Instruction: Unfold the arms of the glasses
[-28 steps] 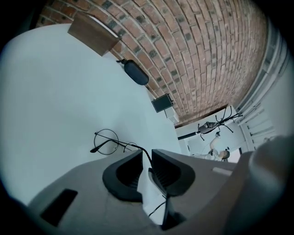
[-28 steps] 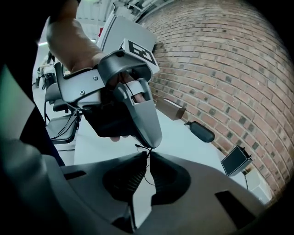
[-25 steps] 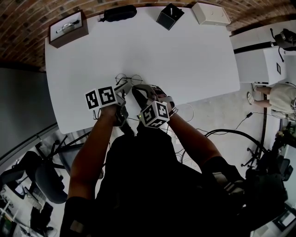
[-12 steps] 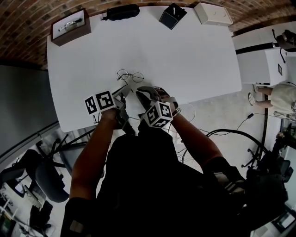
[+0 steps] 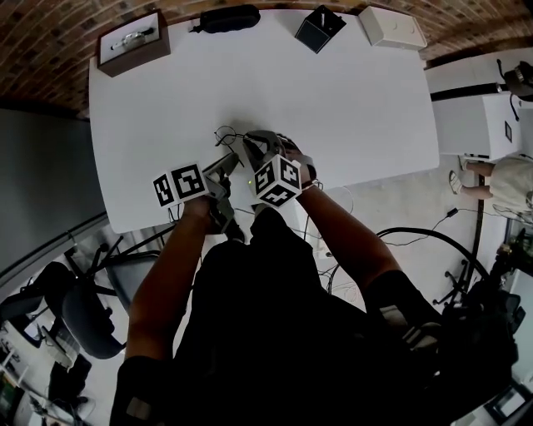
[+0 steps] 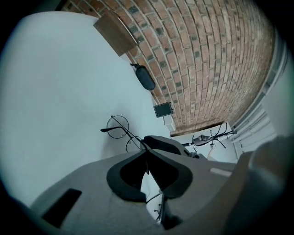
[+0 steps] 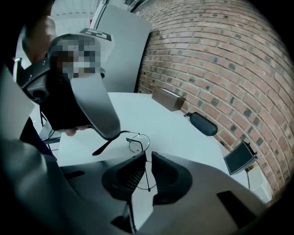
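Observation:
Thin round wire glasses (image 6: 118, 127) lie on the white table (image 5: 333, 100) near its front edge. In the head view both grippers cover most of the glasses (image 5: 223, 131). My left gripper (image 6: 147, 153) is shut on one thin arm, which runs from its tips to the lenses. From the right gripper view, the left gripper (image 7: 112, 133) clamps that dark-tipped arm beside the glasses (image 7: 138, 141). My right gripper (image 7: 148, 158) is shut on the other thin arm, which hangs between its pads. The two grippers sit close together, left gripper (image 5: 233, 156) and right gripper (image 5: 250, 143).
Along the table's far edge stand a brown box (image 5: 129, 42), a black glasses case (image 5: 225, 18), a small black box (image 5: 321, 27) and a white box (image 5: 391, 27). A person (image 5: 504, 179) stands at the far right. Cables lie on the floor.
The right gripper has moved forward and left onto the glasses. The left gripper's jaws have closed on an arm. The glasses, plain to see before, are now largely covered.

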Tool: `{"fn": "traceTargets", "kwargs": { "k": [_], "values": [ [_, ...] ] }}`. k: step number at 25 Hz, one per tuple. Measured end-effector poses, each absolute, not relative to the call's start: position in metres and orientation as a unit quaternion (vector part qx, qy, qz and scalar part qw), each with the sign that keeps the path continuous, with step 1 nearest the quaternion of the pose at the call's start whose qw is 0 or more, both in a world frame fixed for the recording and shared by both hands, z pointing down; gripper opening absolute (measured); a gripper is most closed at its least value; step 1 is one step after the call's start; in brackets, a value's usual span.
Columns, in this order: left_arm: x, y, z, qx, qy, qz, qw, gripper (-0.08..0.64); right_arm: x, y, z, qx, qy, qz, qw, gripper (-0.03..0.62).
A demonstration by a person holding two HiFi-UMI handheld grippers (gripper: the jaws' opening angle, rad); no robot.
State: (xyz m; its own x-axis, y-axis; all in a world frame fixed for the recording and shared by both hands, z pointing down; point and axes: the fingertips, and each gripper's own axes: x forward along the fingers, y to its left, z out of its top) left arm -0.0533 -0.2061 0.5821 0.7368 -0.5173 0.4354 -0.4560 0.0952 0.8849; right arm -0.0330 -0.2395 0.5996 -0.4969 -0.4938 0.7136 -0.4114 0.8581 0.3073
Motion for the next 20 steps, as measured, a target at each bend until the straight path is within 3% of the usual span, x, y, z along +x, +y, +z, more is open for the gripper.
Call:
{"fn": "traceTargets", "kwargs": {
  "k": [9, 20],
  "values": [
    [-0.066, -0.208, 0.578, 0.665, -0.347, -0.043, 0.659, 0.023, -0.051, -0.24, 0.626, 0.165, -0.861, -0.105, 0.469, 0.025],
    [-0.067, -0.204, 0.577, 0.662, -0.332, -0.051, 0.67, 0.021, -0.073, -0.24, 0.625, 0.109, -0.867, -0.158, 0.459, 0.025]
  ]
}}
